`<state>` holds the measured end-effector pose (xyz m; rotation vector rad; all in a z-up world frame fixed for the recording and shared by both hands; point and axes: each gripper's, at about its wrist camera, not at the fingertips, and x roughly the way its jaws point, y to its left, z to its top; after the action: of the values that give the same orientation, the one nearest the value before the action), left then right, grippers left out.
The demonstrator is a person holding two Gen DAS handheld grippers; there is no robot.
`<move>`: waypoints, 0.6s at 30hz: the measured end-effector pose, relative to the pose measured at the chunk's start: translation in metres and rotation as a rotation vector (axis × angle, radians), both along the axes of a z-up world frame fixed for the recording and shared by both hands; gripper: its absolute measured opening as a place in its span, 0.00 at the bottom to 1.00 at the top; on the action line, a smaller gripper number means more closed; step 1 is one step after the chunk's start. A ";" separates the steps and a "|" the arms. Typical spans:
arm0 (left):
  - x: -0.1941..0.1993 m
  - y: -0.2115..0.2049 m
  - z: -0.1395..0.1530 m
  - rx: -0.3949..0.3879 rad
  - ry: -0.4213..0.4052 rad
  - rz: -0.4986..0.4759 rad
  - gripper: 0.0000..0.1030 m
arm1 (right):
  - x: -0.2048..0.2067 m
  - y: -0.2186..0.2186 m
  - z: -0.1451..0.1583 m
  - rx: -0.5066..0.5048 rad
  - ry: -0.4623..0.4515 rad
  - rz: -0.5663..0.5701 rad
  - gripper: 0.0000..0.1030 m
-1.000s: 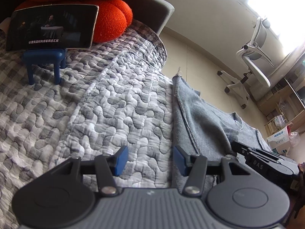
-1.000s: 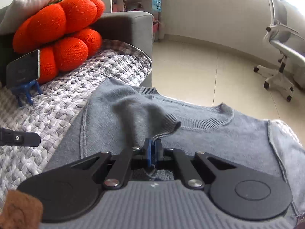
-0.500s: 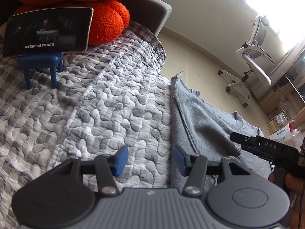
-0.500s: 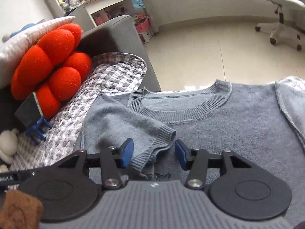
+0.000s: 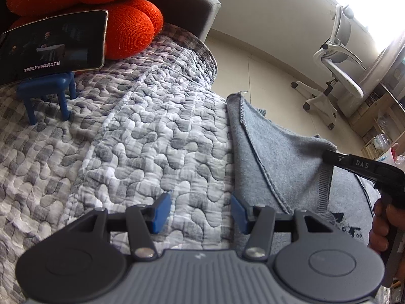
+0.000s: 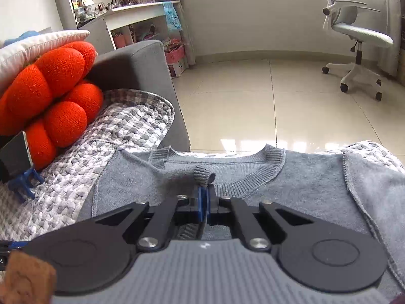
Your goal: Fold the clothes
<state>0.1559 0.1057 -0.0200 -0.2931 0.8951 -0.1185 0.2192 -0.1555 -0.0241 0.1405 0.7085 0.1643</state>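
Now, at the left we see a phone [image 5: 53, 46] propped on a small blue stool [image 5: 48, 96], leaning against an orange cushion [image 5: 121, 22] at the sofa's back. Both stand on a grey quilt [image 5: 141, 136] that covers the seat. Our left gripper [image 5: 198, 211] hovers low over the quilt with its blue pads spread wide and nothing between them, just beside the sweater's left edge. The grey sweater [image 6: 316, 187] lies flat along the sofa's front edge, collar toward the floor side. Its left sleeve [image 5: 283, 157] is folded in across the chest. Our right gripper [image 6: 203, 198] has its pads pressed together on the ribbed cuff [image 6: 202, 174] of that sleeve, holding it just below the collar. Farther right, a white office chair [image 6: 359, 35] stands on the tiled floor [image 6: 253, 101], well apart from the sofa.
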 end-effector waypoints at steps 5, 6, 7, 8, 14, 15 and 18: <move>0.000 0.000 0.000 0.011 -0.005 0.000 0.52 | -0.002 -0.006 -0.002 0.013 -0.012 -0.041 0.03; 0.000 0.000 0.000 0.012 -0.004 -0.001 0.52 | -0.003 -0.006 -0.002 0.011 -0.015 -0.044 0.03; 0.001 0.000 -0.001 0.013 -0.003 -0.002 0.52 | -0.003 -0.006 -0.002 0.009 -0.019 -0.048 0.03; 0.001 -0.001 -0.001 0.017 -0.003 -0.003 0.52 | -0.004 -0.006 -0.002 0.007 -0.022 -0.051 0.03; 0.001 -0.002 -0.001 0.035 -0.005 -0.001 0.52 | -0.001 -0.008 -0.005 -0.007 -0.030 -0.057 0.03; 0.001 -0.001 -0.001 0.036 -0.004 0.003 0.52 | 0.000 -0.007 -0.006 -0.020 -0.022 -0.051 0.03; 0.002 -0.001 -0.001 0.037 -0.002 0.004 0.52 | 0.003 -0.003 -0.012 -0.067 0.005 -0.041 0.03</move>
<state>0.1575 0.1042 -0.0212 -0.2604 0.8933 -0.0983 0.2224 -0.1587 -0.0363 0.0917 0.7149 0.1012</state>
